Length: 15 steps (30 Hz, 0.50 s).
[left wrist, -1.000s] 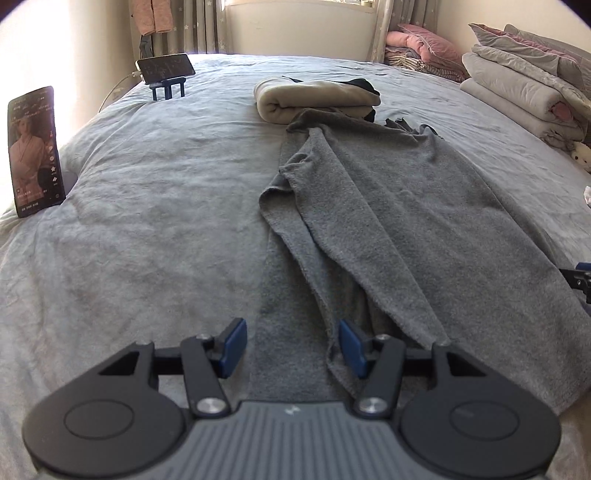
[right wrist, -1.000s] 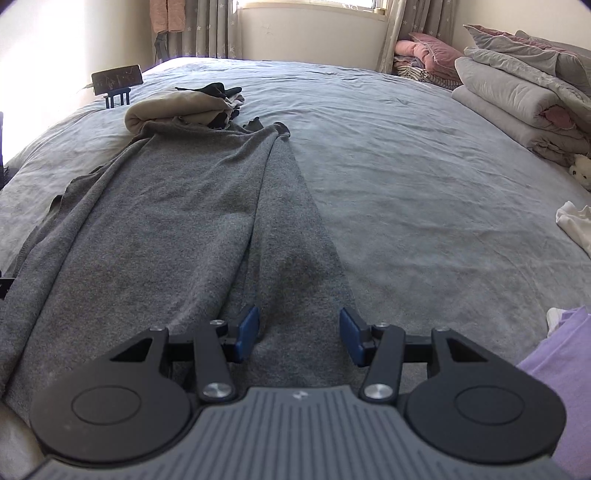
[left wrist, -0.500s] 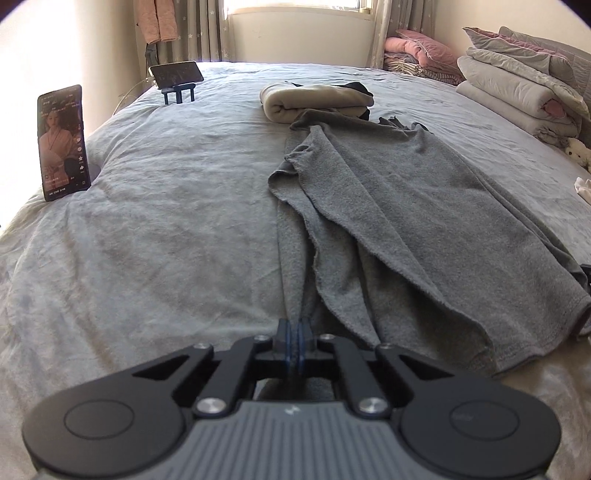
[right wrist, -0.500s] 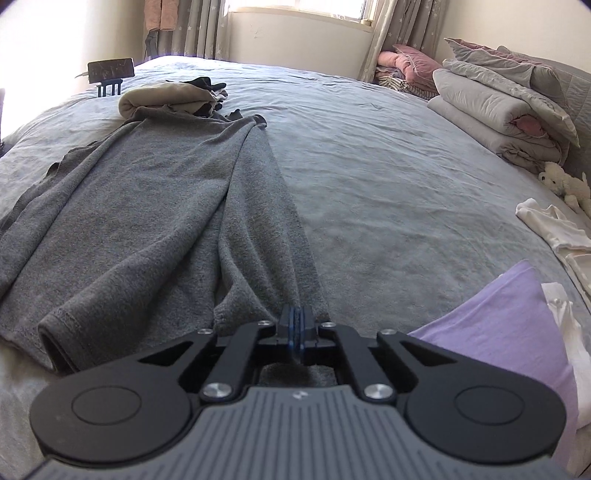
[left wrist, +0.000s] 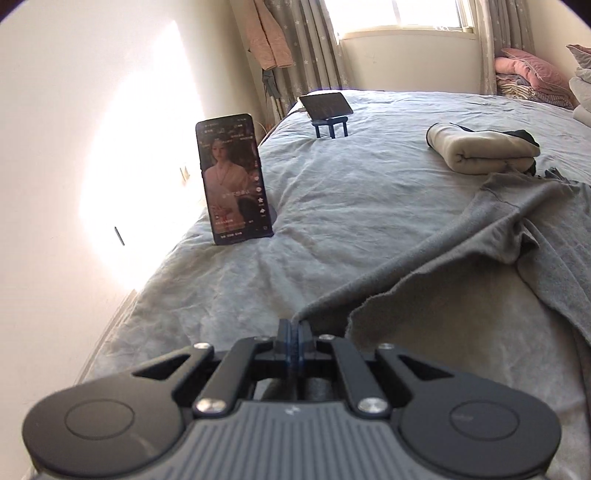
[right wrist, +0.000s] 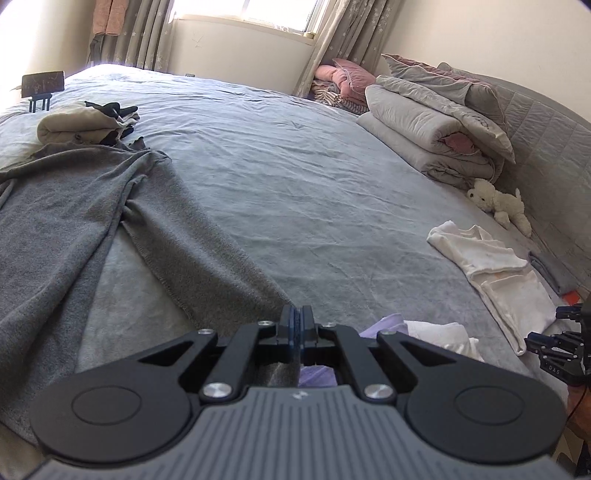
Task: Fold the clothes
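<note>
Bright window (left wrist: 399, 14) backlight; wall (left wrist: 122, 166) glare; fisheye-curved edges.

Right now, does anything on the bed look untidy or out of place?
Yes: a white garment lies crumpled near the headboard beside a toy lamb, and the grey garment's far edge looks ragged.

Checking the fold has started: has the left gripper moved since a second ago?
Yes. The left gripper, shut on the grey garment, has swung left toward the standing phone, dragging the hem with it.
</note>
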Each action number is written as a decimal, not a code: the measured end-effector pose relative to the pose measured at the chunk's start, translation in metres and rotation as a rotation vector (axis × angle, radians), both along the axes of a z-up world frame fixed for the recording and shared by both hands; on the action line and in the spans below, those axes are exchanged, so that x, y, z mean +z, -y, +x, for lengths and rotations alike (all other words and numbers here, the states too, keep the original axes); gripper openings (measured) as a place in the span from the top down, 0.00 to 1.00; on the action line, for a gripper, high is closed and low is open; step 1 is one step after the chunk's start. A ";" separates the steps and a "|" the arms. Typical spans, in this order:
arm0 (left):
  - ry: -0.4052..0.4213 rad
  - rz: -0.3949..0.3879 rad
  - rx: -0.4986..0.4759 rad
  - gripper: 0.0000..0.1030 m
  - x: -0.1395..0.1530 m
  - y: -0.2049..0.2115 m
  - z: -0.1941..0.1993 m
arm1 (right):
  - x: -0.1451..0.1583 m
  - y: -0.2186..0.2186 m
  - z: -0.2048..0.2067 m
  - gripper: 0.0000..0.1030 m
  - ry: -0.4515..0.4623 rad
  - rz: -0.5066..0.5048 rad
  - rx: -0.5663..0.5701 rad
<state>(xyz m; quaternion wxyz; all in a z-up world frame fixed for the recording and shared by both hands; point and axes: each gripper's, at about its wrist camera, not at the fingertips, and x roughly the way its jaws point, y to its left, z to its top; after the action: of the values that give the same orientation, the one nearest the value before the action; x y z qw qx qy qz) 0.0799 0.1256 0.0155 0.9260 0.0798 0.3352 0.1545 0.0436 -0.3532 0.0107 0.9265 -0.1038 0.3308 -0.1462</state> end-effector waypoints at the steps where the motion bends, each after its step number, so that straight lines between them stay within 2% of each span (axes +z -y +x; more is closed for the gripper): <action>1: 0.010 -0.002 0.021 0.97 0.003 -0.005 0.004 | 0.002 0.003 0.003 0.99 0.002 -0.001 -0.011; 4: 0.033 -0.035 0.062 0.96 0.011 -0.019 0.011 | 0.005 0.010 0.007 0.99 0.007 0.014 -0.024; 7: 0.029 -0.086 0.062 0.93 0.011 -0.022 0.013 | 0.007 0.010 0.006 0.97 0.011 0.053 -0.011; 9: 0.027 -0.090 0.044 0.89 0.010 -0.017 0.010 | 0.008 0.008 0.003 0.94 0.006 0.075 0.003; 11: 0.021 -0.123 0.016 0.71 0.010 -0.012 0.004 | 0.010 0.005 0.000 0.88 0.000 0.092 0.019; 12: 0.018 -0.140 0.001 0.67 0.011 -0.009 0.002 | 0.011 0.002 -0.002 0.87 -0.005 0.104 0.032; 15: 0.009 -0.212 -0.063 0.65 0.012 0.005 -0.012 | 0.015 -0.007 -0.009 0.86 -0.021 0.147 0.073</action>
<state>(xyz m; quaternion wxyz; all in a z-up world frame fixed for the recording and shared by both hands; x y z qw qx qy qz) 0.0684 0.1203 0.0275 0.9351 -0.0090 0.3429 0.0895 0.0350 -0.3463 0.0258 0.9328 -0.0491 0.3465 -0.0865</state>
